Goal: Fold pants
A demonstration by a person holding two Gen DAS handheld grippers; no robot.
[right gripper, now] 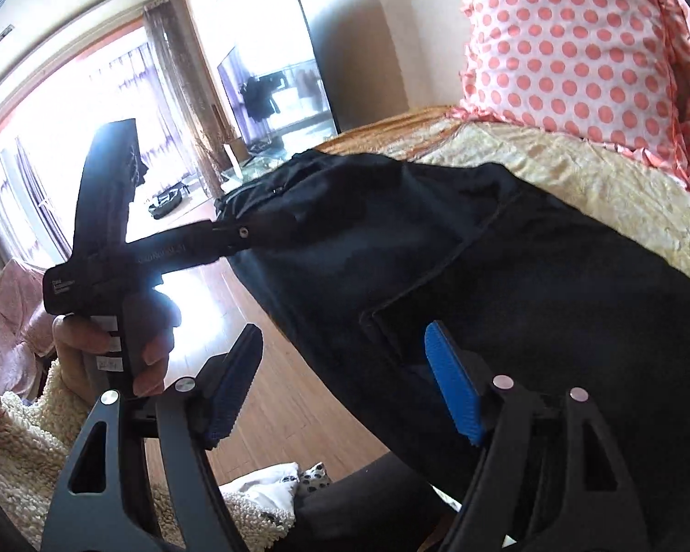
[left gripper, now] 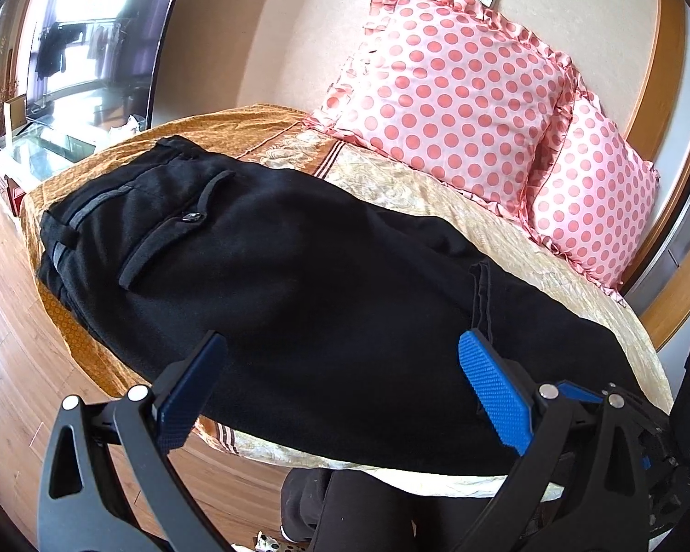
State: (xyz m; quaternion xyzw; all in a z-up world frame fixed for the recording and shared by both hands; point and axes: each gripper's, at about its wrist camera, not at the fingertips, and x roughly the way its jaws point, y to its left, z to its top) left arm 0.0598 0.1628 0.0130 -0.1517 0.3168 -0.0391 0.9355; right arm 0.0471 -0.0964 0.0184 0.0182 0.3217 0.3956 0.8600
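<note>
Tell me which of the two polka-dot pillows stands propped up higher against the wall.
The larger pillow, the one nearer the orange bedspread end where the pants' waistband lies. It stands upright against the wall, overlapping the smaller pillow, which sits lower beside it.

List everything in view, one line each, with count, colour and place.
pants: one, black, lying flat across the bedspread, waistband toward the far left end.
pillows: two, pink with coral dots, propped against the wall at the head of the bed.
bedspread: one, gold and cream, covering the bed.
television: one, dark screen, beyond the bed on a glass stand.
floor: wood, brown, left of the bed.
left gripper: one, black with blue pads, open above the pants' near edge.
right gripper: one, black with blue pads, open at the pants' near edge.
left hand: one, holding the left gripper's handle.
</note>
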